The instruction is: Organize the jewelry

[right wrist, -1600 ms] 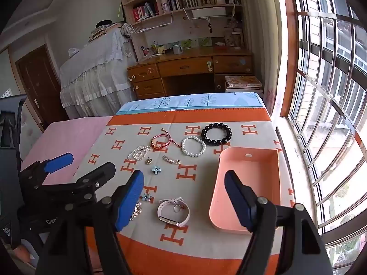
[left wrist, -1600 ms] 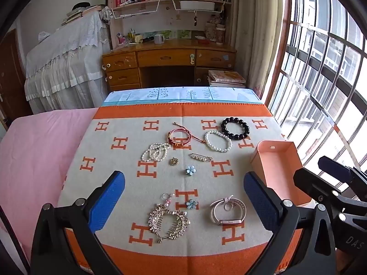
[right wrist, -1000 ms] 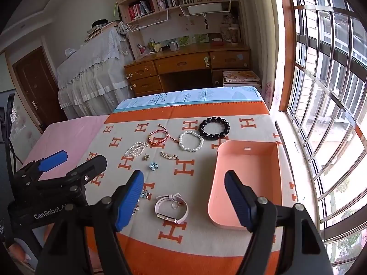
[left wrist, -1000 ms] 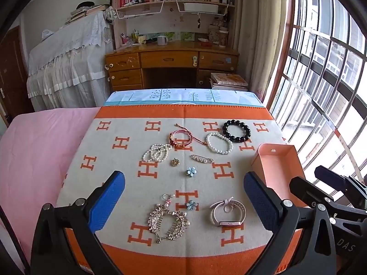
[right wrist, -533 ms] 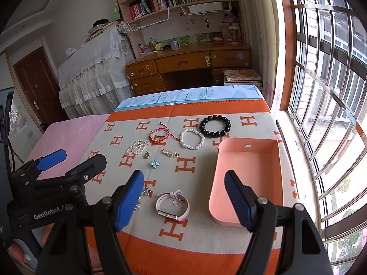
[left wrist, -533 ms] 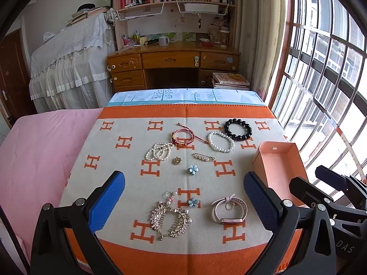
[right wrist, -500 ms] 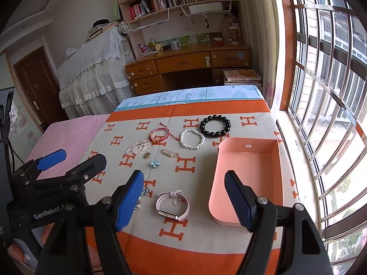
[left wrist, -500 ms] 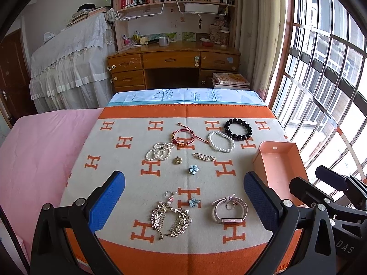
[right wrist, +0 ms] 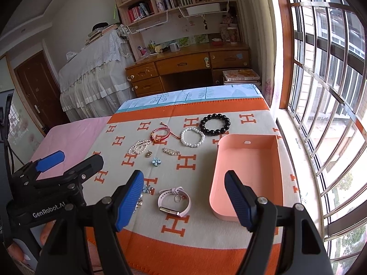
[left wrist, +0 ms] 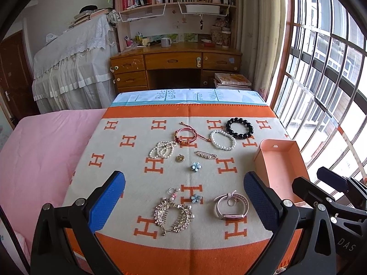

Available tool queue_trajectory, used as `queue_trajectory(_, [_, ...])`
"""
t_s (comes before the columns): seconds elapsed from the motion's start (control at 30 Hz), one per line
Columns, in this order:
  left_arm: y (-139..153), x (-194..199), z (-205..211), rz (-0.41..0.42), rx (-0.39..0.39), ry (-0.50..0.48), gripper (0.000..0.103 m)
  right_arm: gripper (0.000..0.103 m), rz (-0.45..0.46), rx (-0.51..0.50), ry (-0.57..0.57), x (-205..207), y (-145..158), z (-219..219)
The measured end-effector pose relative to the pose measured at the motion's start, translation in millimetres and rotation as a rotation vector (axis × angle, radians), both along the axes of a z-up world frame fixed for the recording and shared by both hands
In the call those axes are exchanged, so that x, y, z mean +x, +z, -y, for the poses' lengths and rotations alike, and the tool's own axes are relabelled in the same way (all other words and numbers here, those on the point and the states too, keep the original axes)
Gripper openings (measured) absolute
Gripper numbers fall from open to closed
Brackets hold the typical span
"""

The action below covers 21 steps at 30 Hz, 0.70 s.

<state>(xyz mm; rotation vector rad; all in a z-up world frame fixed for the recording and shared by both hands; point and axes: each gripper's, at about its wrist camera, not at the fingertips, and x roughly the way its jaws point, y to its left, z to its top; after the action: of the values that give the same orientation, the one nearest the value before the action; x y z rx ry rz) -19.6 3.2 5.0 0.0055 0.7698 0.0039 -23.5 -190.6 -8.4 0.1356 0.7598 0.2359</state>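
Jewelry lies spread on an orange-and-cream blanket (left wrist: 137,183): a black bead bracelet (left wrist: 239,128), a white pearl bracelet (left wrist: 223,139), a red cord bracelet (left wrist: 187,136), a pearl strand (left wrist: 162,149), a pearl pin (left wrist: 206,154), a gold pendant (left wrist: 180,158), two blue flowers (left wrist: 195,166), a rhinestone hair comb (left wrist: 173,214) and a pink watch (left wrist: 231,207) with a ring inside it. An empty pink tray (right wrist: 248,171) sits at the right. My left gripper (left wrist: 183,204) is open above the comb. My right gripper (right wrist: 183,197) is open above the watch (right wrist: 174,200).
The blanket covers a bed with a pink sheet (left wrist: 41,151) to the left. A wooden desk (left wrist: 176,66) and bookshelf stand beyond the bed's far end. A barred window (right wrist: 325,87) runs along the right side, close to the tray.
Both grippers have drawn back and up a little, so the jewelry sits slightly farther away in both views. Nothing on the blanket has moved.
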Motion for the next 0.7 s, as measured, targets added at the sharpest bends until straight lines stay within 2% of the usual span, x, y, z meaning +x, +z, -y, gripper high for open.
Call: queue_trajectory(0.7, [-1.5, -1.2, -0.2, -0.002, 0.002, 0.0, 0.102, 0.074, -0.002, 0.007, 0.004, -2.7, -1.7, 0.1])
